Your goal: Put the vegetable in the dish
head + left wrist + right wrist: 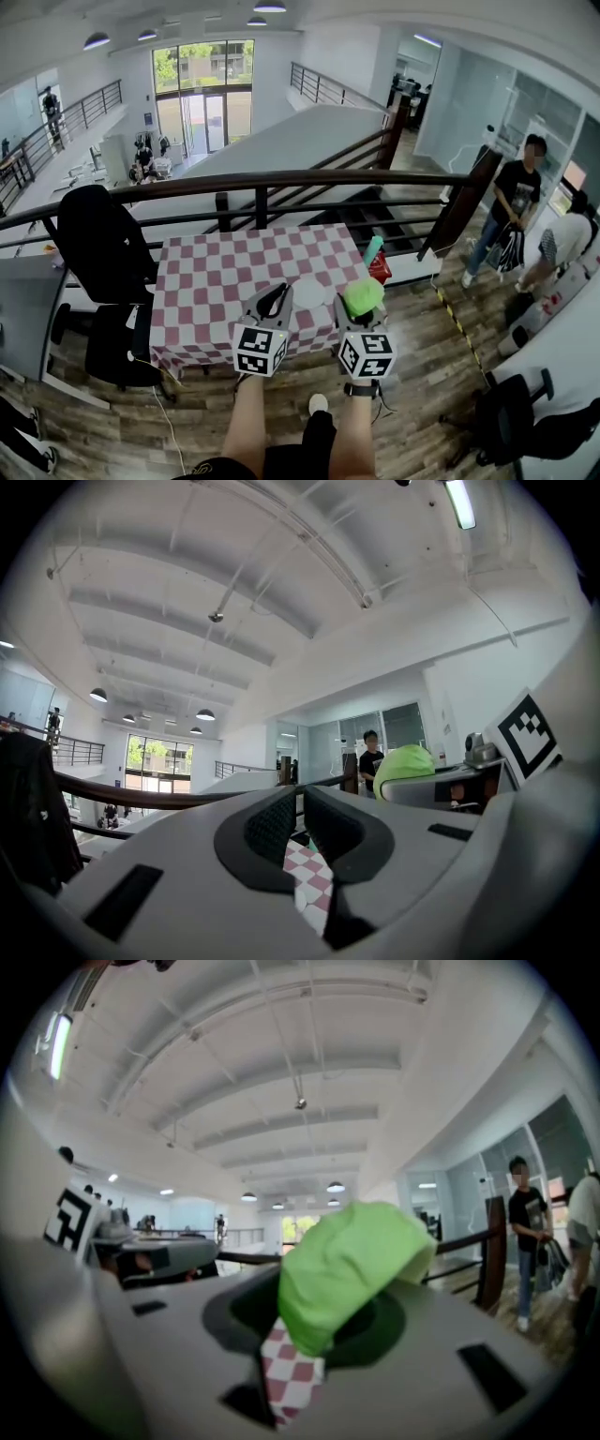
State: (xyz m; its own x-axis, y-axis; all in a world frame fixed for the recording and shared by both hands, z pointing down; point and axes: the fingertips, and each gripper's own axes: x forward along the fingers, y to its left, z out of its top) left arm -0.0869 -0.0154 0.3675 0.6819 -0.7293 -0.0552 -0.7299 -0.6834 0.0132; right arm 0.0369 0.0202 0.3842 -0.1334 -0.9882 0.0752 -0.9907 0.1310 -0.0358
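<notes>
Centrally, the right gripper [362,311] pointed level, its jaws clamped on the light-green vegetable [363,296], which bulged above them. Just to its left, below jaw height, the white dish [309,293] lay on the checked tablecloth [216,281]. Left of the dish, the left gripper [274,302] had its jaws nearly together, with nothing between them.

Table [216,281] sits straight ahead of me, w/ railing [281,180] behind it and chair [98,246] at its left. Dish [309,293] lies on table's near right part, between my two tools: L hand-held gripper [274,300] just left of it, R hand-held gripper [361,305] just right, by table's right edge, w/ vegetable [364,294] in its jaws. Two people [514,211] stand far right.
</notes>
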